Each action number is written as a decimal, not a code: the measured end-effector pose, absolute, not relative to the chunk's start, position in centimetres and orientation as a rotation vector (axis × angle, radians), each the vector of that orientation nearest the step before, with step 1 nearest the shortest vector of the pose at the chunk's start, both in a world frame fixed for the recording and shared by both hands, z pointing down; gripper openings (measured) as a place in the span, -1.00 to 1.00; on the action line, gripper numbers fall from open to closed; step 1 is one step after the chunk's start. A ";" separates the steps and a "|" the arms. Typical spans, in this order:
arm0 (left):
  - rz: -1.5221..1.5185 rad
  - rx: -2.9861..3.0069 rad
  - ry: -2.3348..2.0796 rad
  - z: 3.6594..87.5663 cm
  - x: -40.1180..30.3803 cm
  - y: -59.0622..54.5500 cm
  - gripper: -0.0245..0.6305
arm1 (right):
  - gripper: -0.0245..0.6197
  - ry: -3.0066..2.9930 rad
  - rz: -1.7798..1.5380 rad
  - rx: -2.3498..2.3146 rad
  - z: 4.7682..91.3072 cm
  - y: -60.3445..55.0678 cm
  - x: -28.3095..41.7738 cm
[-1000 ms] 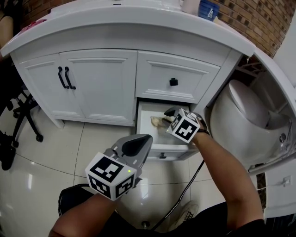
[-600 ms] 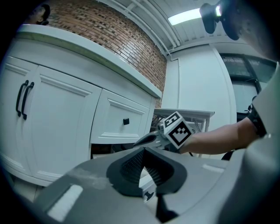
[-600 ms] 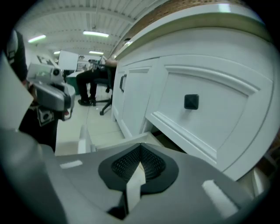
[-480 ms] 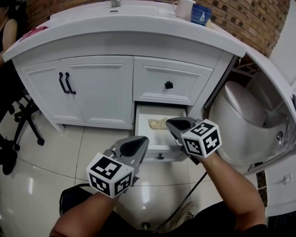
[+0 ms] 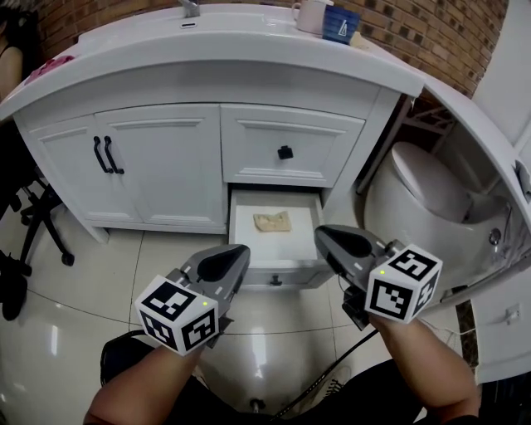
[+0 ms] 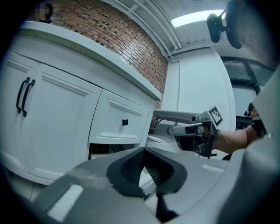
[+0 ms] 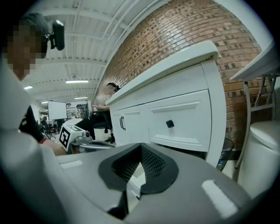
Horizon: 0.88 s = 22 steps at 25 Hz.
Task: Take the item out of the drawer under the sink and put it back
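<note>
The lower drawer (image 5: 248,229) under the sink stands pulled open. A flat tan item (image 5: 273,221) lies on its white floor. My right gripper (image 5: 326,237) is shut and holds nothing; it hovers in front of the drawer's right corner, outside it. My left gripper (image 5: 237,254) is also shut and empty, just before the drawer's left front. In the left gripper view the jaws (image 6: 143,149) meet at the tip, and the right gripper (image 6: 183,123) shows beyond them. The right gripper view shows its own jaws (image 7: 140,147) closed.
Above the open drawer is a shut drawer with a black knob (image 5: 285,152). Double cabinet doors with black handles (image 5: 104,154) are to the left. A white toilet (image 5: 421,188) stands close on the right. A mug (image 5: 313,14) and blue box (image 5: 341,23) sit on the counter. A cable (image 5: 330,367) runs over the floor.
My right gripper has drawn back out of the drawer toward me and to the right. The tan item stays lying in the drawer. The left gripper has hardly moved.
</note>
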<state>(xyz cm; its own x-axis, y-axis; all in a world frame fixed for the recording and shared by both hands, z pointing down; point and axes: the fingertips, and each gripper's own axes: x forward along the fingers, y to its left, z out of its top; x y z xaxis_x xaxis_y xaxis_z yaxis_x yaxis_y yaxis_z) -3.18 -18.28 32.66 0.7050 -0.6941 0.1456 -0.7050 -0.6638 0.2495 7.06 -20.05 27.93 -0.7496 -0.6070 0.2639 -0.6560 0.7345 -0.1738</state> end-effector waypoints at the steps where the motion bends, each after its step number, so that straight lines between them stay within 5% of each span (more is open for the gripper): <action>1: 0.050 2.632 -1.104 32.5 -3.2 -18.2 -0.91 | -0.90 -2.747 0.350 1.021 28.1 -19.7 7.2; 22: 0.095 2.644 -1.132 32.7 -3.1 -17.8 -0.91 | -0.90 -2.686 0.343 1.043 32.1 -18.6 8.3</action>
<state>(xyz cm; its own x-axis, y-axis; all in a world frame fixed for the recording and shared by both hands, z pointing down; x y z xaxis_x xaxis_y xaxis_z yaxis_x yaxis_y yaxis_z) -3.06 -17.83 32.71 0.6939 -0.7015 0.1625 -0.7188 -0.6613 0.2144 8.33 -18.64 32.11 -0.7167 -0.6278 0.3037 -0.6839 0.7178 -0.1302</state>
